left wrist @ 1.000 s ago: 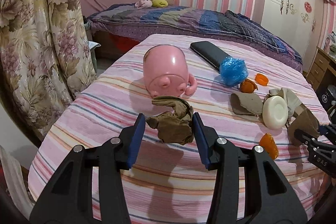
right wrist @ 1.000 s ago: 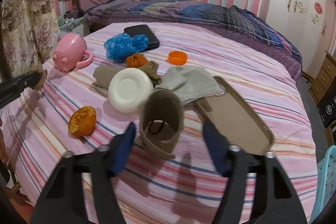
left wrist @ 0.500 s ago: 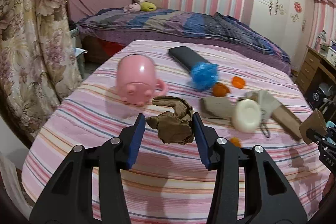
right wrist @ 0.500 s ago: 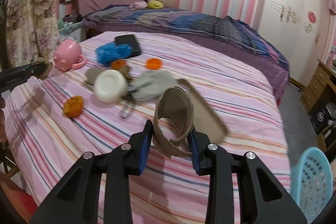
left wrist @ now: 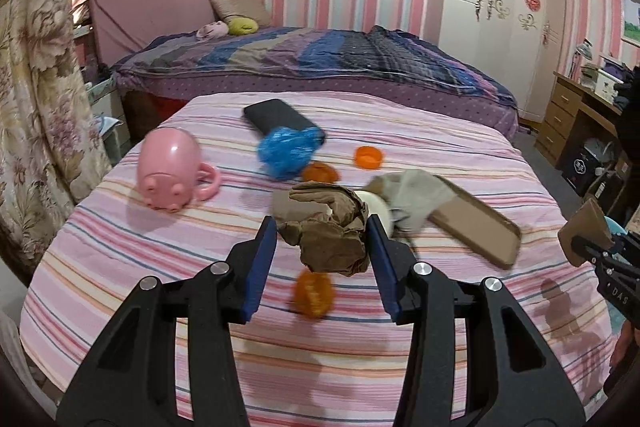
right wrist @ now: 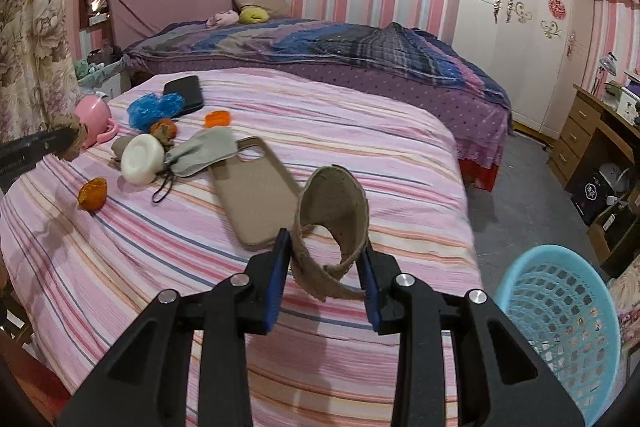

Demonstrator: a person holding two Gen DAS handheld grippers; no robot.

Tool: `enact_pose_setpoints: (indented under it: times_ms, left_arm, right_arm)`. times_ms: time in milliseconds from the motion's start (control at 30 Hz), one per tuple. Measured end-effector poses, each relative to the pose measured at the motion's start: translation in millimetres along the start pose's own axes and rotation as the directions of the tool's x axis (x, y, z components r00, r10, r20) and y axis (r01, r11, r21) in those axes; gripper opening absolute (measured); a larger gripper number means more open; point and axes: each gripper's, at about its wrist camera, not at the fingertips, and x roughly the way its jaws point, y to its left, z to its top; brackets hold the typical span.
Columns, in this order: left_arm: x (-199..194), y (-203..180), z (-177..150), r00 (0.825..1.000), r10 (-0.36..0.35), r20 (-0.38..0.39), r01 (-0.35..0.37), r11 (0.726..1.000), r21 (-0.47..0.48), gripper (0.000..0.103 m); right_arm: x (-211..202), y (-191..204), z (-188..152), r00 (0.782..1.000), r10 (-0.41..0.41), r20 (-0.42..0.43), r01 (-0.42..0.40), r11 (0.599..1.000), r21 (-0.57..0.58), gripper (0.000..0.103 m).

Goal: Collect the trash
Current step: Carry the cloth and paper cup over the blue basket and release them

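Pink-striped bedspread [right wrist: 360,131] now lies farther below both grippers than a second ago; both loads are lifted clear. Turquoise plastic mesh basket [right wrist: 560,311] has entered the right view, likely the drop point. Right gripper [right wrist: 324,269] has closed and clamps the torn brown cardboard ring [right wrist: 336,223]; left gripper [left wrist: 322,247] grips the crumpled brown paper wad [left wrist: 328,231].

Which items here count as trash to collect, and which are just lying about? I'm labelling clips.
Trash job: crumpled brown paper in left gripper; cardboard strip in right gripper; orange peel; blue basket.
Lying about: pink mug; phone case.
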Motion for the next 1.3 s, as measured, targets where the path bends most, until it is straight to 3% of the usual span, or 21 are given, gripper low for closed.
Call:
enact_pose_setpoints:
  times_ms: [533,867,1133,1300]
  left_arm:
    - [-7.9,-89.3,-9.8,0.997,-0.071,0.014,0.07,0.993,0.091,0.045]
    - [-24.3,-152.1,-9.0,0.992,-0.12,0.047,0.108,0.975,0.195,0.045]
    - [-17.7,-215.4,-19.3,0.972,-0.236,-0.005,0.232,0.95,0.21,0.045]
    - [-20.2,-263.4,-32.5,0.941,-0.337,-0.026,0.334,0.914,0.231,0.046]
  right_arm:
    - [-41.6,-98.1,-17.5,0.992,-0.121,0.025,0.117,0.985,0.126,0.033]
    - [-65.1,-160.5,-32.8,0.977,-0.209,0.035,0.198,0.958,0.208,0.033]
    - [-75.3,-192.3,-45.4,0.959,-0.282,0.014,0.272,0.937,0.218,0.033]
    - [-76.3,-215.9,-53.6,0.946,-0.324,-0.018,0.319,0.92,0.228,0.033]
